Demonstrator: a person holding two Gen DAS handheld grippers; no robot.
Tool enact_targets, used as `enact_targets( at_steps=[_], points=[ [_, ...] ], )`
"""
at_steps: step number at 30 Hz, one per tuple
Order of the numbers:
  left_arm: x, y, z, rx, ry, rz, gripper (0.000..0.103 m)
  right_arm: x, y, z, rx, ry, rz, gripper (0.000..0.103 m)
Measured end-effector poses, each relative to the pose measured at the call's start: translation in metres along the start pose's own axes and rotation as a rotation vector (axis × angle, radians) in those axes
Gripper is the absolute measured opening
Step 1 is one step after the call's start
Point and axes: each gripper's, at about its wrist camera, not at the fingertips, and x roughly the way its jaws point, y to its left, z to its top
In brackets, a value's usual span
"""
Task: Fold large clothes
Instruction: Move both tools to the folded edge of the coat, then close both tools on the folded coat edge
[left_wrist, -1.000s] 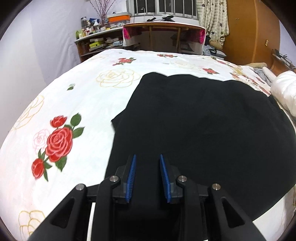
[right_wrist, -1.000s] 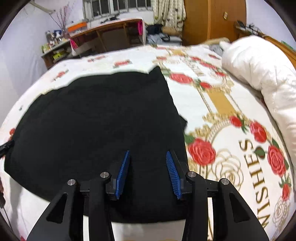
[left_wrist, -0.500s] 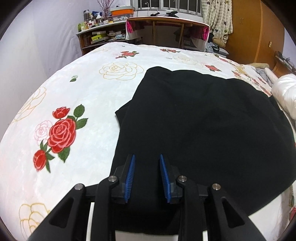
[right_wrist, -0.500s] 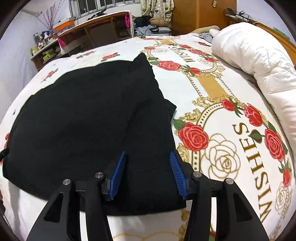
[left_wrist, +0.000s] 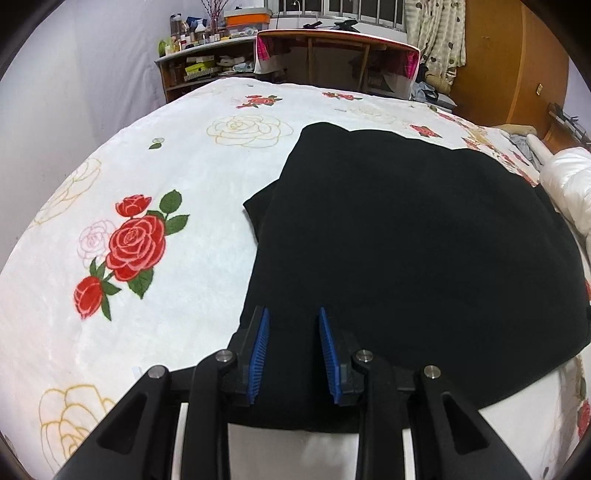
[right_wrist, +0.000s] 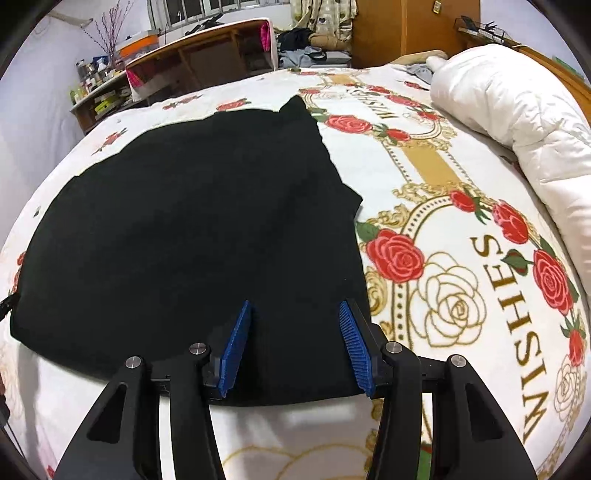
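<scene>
"WISHES" in gold capitals on my rose-print bedspread (right_wrist: 436, 173), beside my right tongs — read along the bed's edge, the same word again, upside down, farther up — nothing else legible.

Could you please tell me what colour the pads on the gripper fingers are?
Blue, ribbed pads, on black fingers; clearest in the right wrist view.
</scene>
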Motion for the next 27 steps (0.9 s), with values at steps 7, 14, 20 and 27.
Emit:
enact_targets(
  at_steps=[7,14,20,27],
  points=[
    [-0.023,-0.014,-0.007,0.032,-0.025,-0.056,0.030,-0.023,0.006,-0.005,0.004,-0.035,0.057,0.051],
    [-0.032,-0.029,0.001,0.078,-0.042,-0.064,0.039,-0.029,0.015,0.000,-0.032,-0.044,0.104,0.061],
    [-0.034,-0.037,0.010,0.103,-0.066,-0.077,0.052,-0.029,0.015,0.006,-0.038,-0.049,0.113,0.061],
    [-0.028,-0.035,0.015,0.113,-0.064,-0.069,0.056,-0.024,0.008,0.012,-0.026,-0.050,0.120,0.062]
  ],
)
